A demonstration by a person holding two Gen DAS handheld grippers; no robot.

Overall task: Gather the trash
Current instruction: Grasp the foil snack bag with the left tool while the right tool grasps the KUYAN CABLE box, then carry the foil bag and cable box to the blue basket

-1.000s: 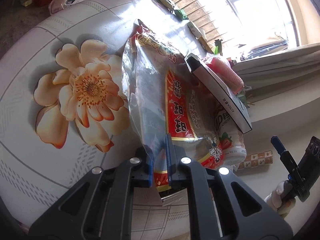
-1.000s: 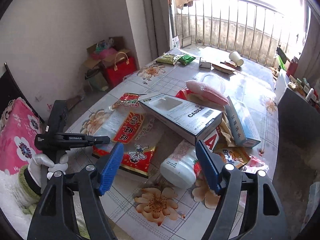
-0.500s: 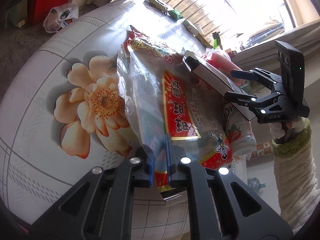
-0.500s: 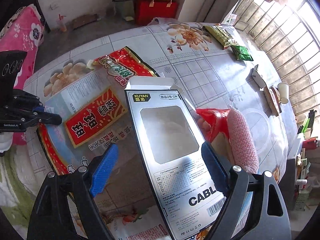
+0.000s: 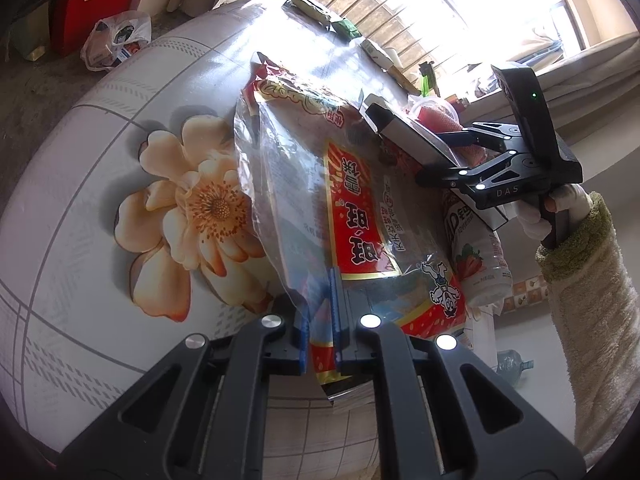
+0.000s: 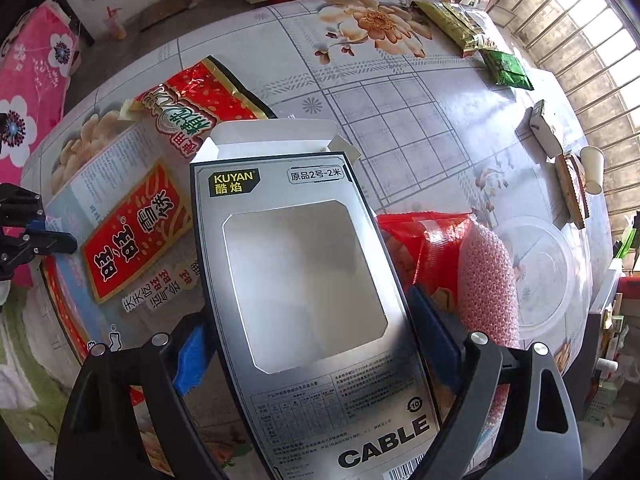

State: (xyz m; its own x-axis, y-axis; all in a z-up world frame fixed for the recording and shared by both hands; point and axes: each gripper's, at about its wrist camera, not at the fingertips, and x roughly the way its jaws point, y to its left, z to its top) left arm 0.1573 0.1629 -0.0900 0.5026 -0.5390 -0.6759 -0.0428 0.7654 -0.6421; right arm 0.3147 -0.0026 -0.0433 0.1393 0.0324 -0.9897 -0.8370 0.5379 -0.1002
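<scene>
On the flower-patterned table [image 6: 420, 128], a grey cable box [image 6: 296, 280] printed "KUYAN" and "CABLE" lies on top of the heap of trash, its end flap open and its cut-out window showing a bare white inside. Either side of that box stand the blue pads of the right gripper [image 6: 316, 336], spread wide with the box between them; the pads sit right at the box's long edges, but whether they press on it cannot be told from the right wrist view. Under the box lies a large clear snack bag with a red label [image 5: 352, 220], and the left gripper [image 5: 322, 320] is clamped together on the near edge of that bag, its two blue pads pinching the film. Just beside the box, on its far side in the right wrist view, rest a red snack wrapper [image 6: 424, 240] and a roll of pink foam netting [image 6: 486, 280]. A white strawberry drink bottle [image 5: 480, 256] lies beside the bag, under the right gripper in the left wrist view. Farther out on the table are a clear plastic lid [image 6: 540, 272], a green packet [image 6: 506, 70], a small carton [image 6: 544, 128] and a paper cup [image 6: 594, 168]. A red bag [image 5: 74, 8] stands on the floor beyond the table.
</scene>
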